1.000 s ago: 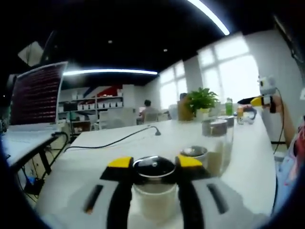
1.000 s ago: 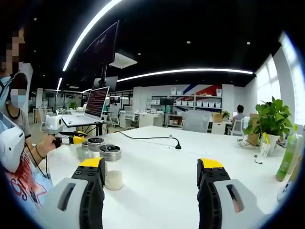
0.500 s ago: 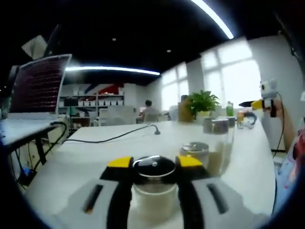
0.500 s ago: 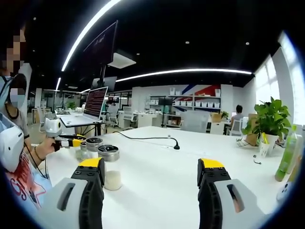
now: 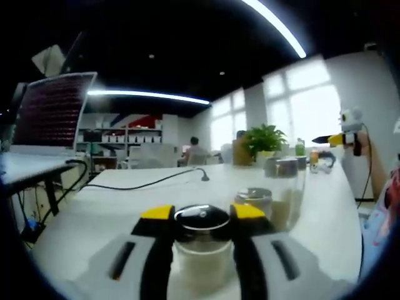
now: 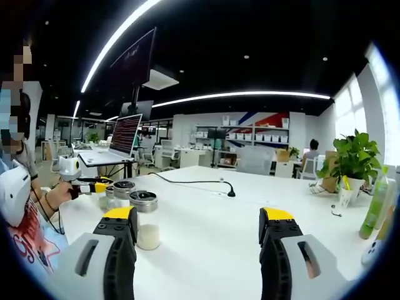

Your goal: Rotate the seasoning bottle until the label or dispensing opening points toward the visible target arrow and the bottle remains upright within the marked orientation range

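Note:
In the left gripper view, my left gripper (image 5: pixel 201 215) is shut on a clear seasoning bottle (image 5: pixel 201 253) with white contents and a dark shiny lid; the bottle stands upright between the yellow-tipped fingers. Two similar jars (image 5: pixel 254 199) (image 5: pixel 284 181) stand just behind it to the right. In the right gripper view, my right gripper (image 6: pixel 199 225) is open above the white table (image 6: pixel 212 244) with nothing between its fingers. A lidded jar (image 6: pixel 144 219) stands by its left finger, and farther left the left gripper (image 6: pixel 84 185) reaches in among more jars (image 6: pixel 122 189).
A black cable (image 6: pixel 194 182) runs across the far table. A potted plant (image 6: pixel 353 159) and a green bottle (image 6: pixel 377 206) stand at the right. A laptop (image 6: pixel 125 134) sits on a side desk. A person's hand (image 6: pixel 53 194) holds the left gripper.
Both views have shifted a little with the hands. The left gripper stays shut on the bottle and the right gripper stays open.

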{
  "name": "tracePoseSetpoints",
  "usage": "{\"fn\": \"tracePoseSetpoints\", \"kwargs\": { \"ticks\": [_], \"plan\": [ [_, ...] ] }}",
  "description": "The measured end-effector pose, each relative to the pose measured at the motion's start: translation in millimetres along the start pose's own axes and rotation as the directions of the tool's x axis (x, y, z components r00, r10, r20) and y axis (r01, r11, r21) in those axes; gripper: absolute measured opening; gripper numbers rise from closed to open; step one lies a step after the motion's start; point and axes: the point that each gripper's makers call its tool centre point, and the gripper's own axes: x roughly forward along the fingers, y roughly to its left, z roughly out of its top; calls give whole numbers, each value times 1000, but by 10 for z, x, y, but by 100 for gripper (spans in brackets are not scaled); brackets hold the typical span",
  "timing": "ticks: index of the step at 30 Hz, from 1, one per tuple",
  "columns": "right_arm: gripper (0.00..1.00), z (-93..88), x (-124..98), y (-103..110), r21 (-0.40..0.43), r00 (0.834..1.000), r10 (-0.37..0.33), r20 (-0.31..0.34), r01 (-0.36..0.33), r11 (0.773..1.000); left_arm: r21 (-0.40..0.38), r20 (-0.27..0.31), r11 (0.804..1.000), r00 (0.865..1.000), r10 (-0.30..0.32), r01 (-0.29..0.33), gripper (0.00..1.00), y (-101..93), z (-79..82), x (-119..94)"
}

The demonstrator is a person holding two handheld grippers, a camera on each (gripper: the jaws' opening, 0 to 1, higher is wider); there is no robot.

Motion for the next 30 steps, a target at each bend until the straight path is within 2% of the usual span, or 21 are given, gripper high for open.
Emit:
{"fn": "tracePoseSetpoints", "kwargs": {
  "ticks": [17,26,30],
  "plan": [
    [82,-23,21,64,0,1000,13,-7,-13,1000,-4,-22,993,993,-119,119,36,-49,-13,22],
    [82,-40,37,89,4,1000,17,-13,-17,1000,-7,-55,979,978,-202,202,36,-86,-25,29],
    [82,-52,47,109,4,1000,22,-19,-22,1000,-14,-88,969,965,-246,246,36,-111,-32,25]
  ]
}}
